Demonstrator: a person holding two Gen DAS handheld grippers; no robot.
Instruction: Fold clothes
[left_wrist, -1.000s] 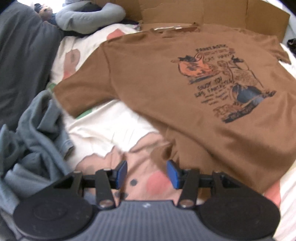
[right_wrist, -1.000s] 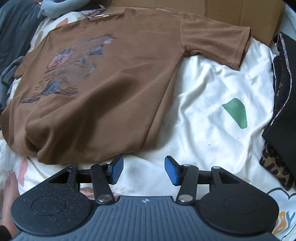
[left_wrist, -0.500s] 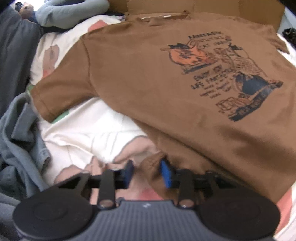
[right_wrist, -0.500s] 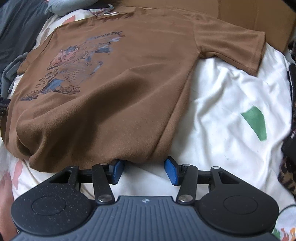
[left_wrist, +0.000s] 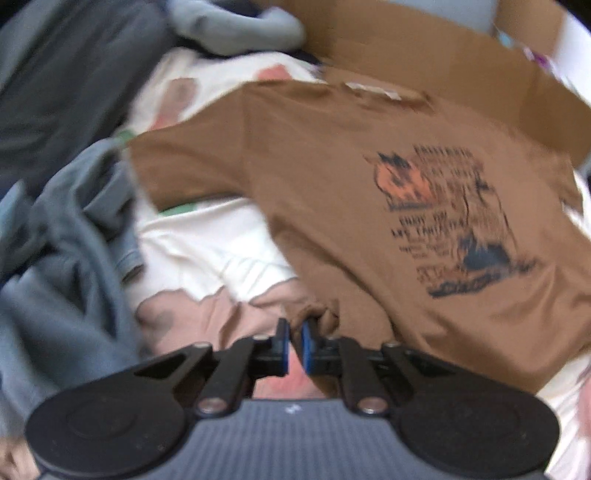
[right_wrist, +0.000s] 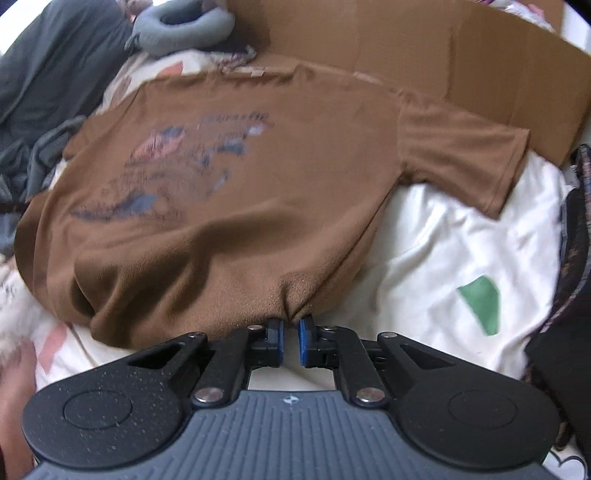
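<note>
A brown T-shirt (left_wrist: 332, 192) with a printed graphic lies spread, front up, on a white patterned bedsheet (left_wrist: 207, 251). It also shows in the right wrist view (right_wrist: 258, 192). My left gripper (left_wrist: 294, 334) is shut on the shirt's bottom left hem corner, where the cloth bunches between the blue pads. My right gripper (right_wrist: 291, 326) is shut on the bottom right hem corner, and the fabric puckers up from the pinch. Both sleeves lie flat at the far corners.
A grey-blue garment (left_wrist: 62, 266) is heaped at the left. A dark grey cloth (left_wrist: 62, 74) and a grey neck pillow (right_wrist: 184, 26) lie at the back left. A cardboard sheet (right_wrist: 443, 59) stands behind the shirt. Dark patterned clothes (right_wrist: 569, 277) lie at the right.
Both grippers moved forward onto the shirt's bottom hem and closed on its corners. The hem now bunches up at each pinch.
</note>
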